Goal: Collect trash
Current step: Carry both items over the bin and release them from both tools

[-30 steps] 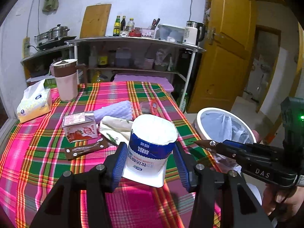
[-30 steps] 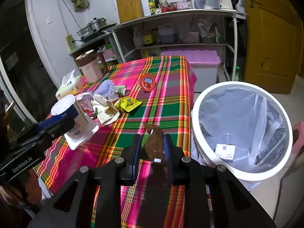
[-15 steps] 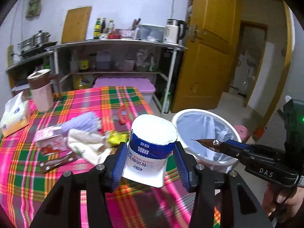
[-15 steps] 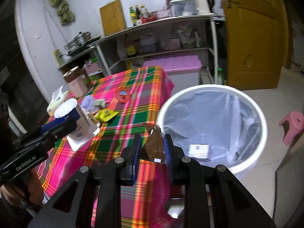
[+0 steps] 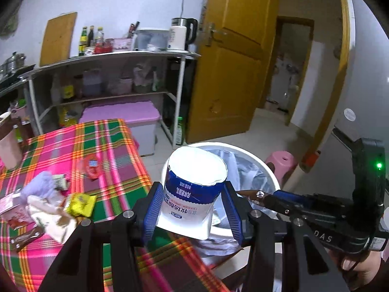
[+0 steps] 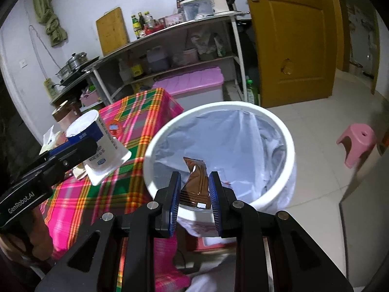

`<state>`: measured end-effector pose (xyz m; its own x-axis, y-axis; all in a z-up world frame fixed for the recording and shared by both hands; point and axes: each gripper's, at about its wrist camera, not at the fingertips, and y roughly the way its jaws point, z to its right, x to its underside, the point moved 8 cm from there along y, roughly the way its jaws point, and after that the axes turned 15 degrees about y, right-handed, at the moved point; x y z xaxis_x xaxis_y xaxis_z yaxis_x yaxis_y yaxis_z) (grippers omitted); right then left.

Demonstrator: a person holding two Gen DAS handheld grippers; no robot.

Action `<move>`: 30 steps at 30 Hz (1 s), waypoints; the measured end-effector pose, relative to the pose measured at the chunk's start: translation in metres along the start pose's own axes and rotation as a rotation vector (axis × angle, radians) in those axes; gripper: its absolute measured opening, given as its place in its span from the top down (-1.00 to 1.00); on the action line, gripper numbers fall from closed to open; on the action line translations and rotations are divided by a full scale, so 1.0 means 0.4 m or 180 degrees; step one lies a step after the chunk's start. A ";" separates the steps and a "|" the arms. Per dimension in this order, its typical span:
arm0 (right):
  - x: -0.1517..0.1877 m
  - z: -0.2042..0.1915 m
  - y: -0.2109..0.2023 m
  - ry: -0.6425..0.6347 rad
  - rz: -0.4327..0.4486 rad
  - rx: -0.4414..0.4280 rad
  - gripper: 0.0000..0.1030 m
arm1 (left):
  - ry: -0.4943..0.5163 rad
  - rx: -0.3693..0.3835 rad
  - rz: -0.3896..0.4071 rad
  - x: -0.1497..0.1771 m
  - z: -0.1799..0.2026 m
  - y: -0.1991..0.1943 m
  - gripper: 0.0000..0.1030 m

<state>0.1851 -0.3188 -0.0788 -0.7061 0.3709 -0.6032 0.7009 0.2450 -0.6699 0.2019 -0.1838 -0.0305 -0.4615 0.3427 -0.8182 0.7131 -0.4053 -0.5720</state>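
Right now the left gripper point(image 5: 193, 206) is clamping an upside-down yogurt cup point(image 5: 194, 189) at the bin's point(image 6: 289, 141) nine o'clock rim. Meanwhile the right gripper point(image 6: 194, 192) is pinching a brown wrapper point(image 6: 197, 182) over the lined bin's six o'clock edge, beside the plaid table point(image 6: 136, 119).

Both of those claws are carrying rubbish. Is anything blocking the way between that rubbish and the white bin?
Nothing visible does. The lined white bin stands open, without a lid. The brown wrapper in the right gripper appears already over its mouth; the yogurt cup in the left gripper is near its rim.
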 end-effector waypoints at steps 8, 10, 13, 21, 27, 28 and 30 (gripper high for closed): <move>-0.004 0.040 0.020 0.0068 -0.0043 0.0082 0.52 | 0.0040 0.0162 -0.0088 -0.005 0.037 0.073 0.03; -0.004 0.047 0.027 0.0083 -0.0064 0.0099 0.52 | 0.0053 0.0198 -0.0105 -0.008 0.046 0.086 0.03; -0.003 0.057 0.034 0.0118 -0.0092 0.0115 0.52 | 0.0072 0.0245 -0.0136 -0.005 0.055 0.105 0.02; -0.001 0.074 0.046 0.0183 -0.0154 0.0154 0.51 | 0.0148 0.0334 -0.0184 -0.002 0.078 0.137 0.00; -0.003 0.070 0.046 0.0176 -0.0124 0.0148 0.50 | 0.0210 0.0372 -0.0190 0.001 0.093 0.146 0.00; -0.004 0.069 0.045 0.0179 -0.0118 0.0142 0.49 | 0.0211 0.0371 -0.0193 0.001 0.092 0.147 0.00; -0.003 0.071 0.041 0.0183 -0.0104 0.0140 0.47 | 0.0209 0.0377 -0.0188 0.002 0.090 0.146 0.00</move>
<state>0.1948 -0.3407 -0.1014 -0.7206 0.4145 -0.5558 0.6717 0.2187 -0.7078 0.2242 -0.2379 -0.0666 -0.4626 0.4220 -0.7797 0.6166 -0.4787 -0.6250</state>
